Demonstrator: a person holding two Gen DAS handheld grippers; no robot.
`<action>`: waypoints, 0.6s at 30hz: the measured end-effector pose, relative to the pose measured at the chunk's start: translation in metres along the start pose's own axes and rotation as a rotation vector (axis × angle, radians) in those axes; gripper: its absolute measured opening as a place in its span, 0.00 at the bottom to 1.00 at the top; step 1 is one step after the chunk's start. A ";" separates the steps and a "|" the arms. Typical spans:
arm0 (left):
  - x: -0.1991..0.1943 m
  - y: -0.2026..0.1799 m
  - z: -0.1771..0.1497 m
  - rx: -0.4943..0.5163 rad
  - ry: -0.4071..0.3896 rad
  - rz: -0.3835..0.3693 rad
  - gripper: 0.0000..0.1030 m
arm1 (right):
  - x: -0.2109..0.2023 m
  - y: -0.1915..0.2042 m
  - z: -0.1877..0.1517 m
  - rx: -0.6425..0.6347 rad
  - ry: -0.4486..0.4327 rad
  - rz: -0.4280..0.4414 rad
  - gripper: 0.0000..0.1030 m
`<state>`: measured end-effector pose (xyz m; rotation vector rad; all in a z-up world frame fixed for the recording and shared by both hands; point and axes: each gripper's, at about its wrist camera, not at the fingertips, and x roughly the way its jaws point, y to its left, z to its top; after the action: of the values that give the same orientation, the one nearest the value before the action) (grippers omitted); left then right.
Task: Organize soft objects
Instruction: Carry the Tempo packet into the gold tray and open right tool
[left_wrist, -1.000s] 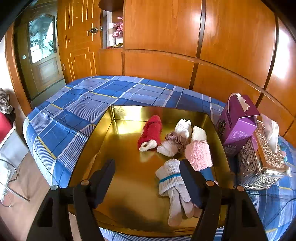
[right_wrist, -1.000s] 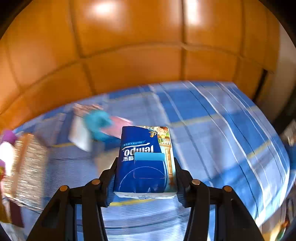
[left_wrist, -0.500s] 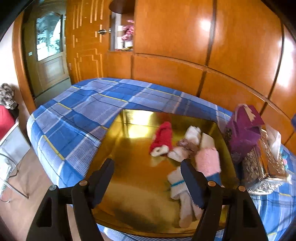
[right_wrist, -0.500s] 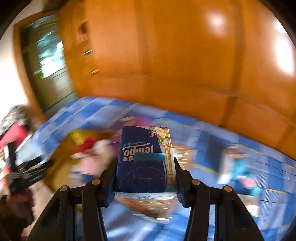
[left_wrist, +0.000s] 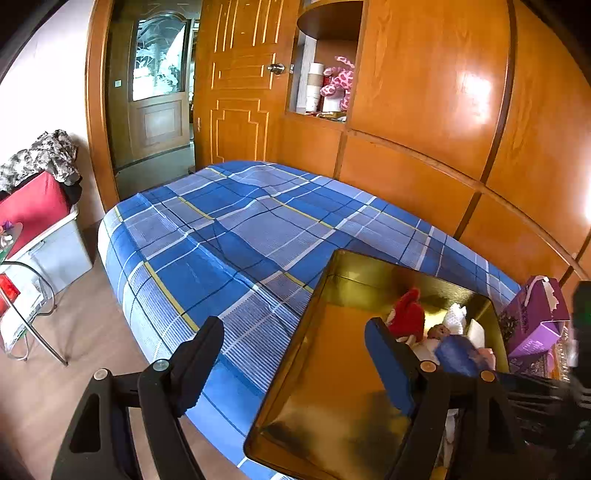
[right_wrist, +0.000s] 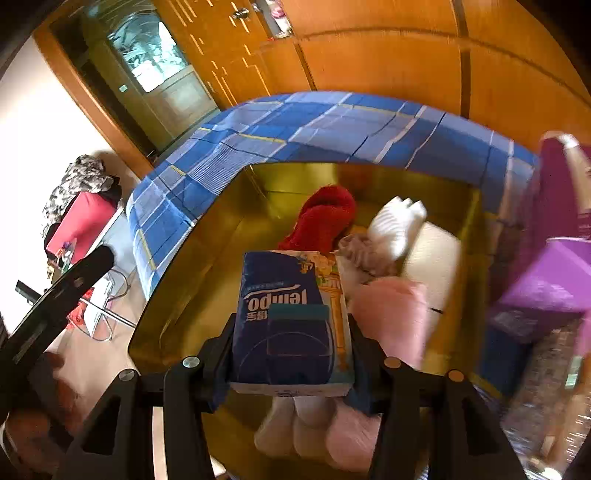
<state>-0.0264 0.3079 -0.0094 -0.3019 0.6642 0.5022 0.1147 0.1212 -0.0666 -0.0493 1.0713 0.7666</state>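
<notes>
1. Right gripper (right_wrist: 291, 354) has its black jaws clamped on the sides of a dark blue Tempo tissue pack (right_wrist: 291, 321), held over the gold rectangular tray (right_wrist: 207, 266).
2. Left gripper (left_wrist: 295, 354) has just been opening; its jaws stand wide with nothing between them, over the tray's left edge and the blue plaid bedspread (left_wrist: 236, 229).
3. Inside the tray lie a red fuzzy sock (right_wrist: 325, 218), a white sock (right_wrist: 399, 221) and a pink fluffy one (right_wrist: 391, 314), bunched toward its right side.
4. Just right of the tray stands what seems a purple cardboard box (left_wrist: 535, 321), blurred in the right wrist view.
</notes>
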 end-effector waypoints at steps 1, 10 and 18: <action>0.001 0.001 0.000 -0.004 0.002 0.000 0.77 | 0.004 -0.001 0.001 0.005 0.005 -0.001 0.51; 0.005 -0.001 -0.004 0.000 0.012 -0.003 0.78 | -0.009 0.004 -0.001 0.044 -0.017 0.081 0.74; -0.008 -0.025 -0.008 0.068 -0.010 -0.043 0.78 | -0.064 -0.002 -0.031 -0.032 -0.156 -0.061 0.74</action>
<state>-0.0225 0.2806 -0.0070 -0.2492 0.6625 0.4386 0.0760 0.0727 -0.0318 -0.0480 0.9054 0.7209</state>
